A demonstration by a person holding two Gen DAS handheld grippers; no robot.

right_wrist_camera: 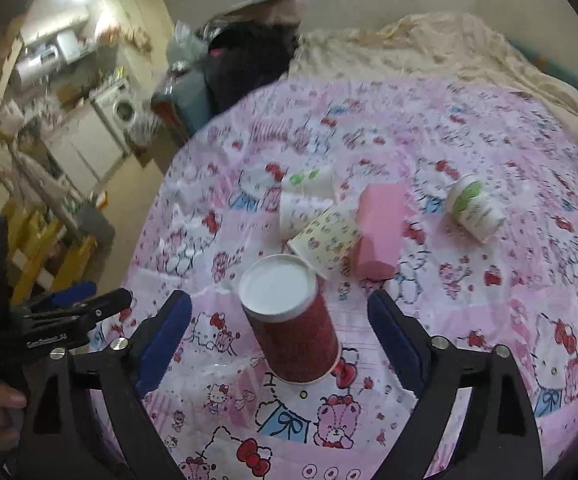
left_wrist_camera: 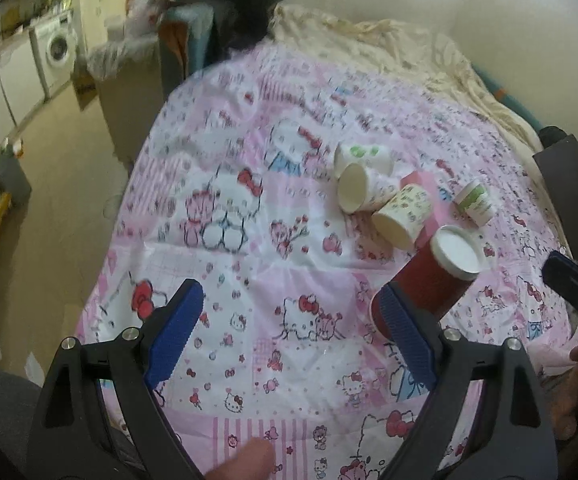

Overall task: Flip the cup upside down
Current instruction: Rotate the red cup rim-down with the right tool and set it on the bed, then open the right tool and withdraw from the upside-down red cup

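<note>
Red cup [right_wrist_camera: 293, 330] mouth-down on sheet [right_wrist_camera: 489, 312], looks flipped | right claw [right_wrist_camera: 279, 334] wide open around it, holding nothing | left claw [left_wrist_camera: 295, 328] open, empty, beside cup | 4 paper cups [right_wrist_camera: 325, 246] behind

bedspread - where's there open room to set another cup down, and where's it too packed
Open: the pink bedspread left of the red cup, toward the bed's edge, and the stretch right of the green-print cup. Crowded: the lying paper cups against the pink block, just behind the red cup.
</note>
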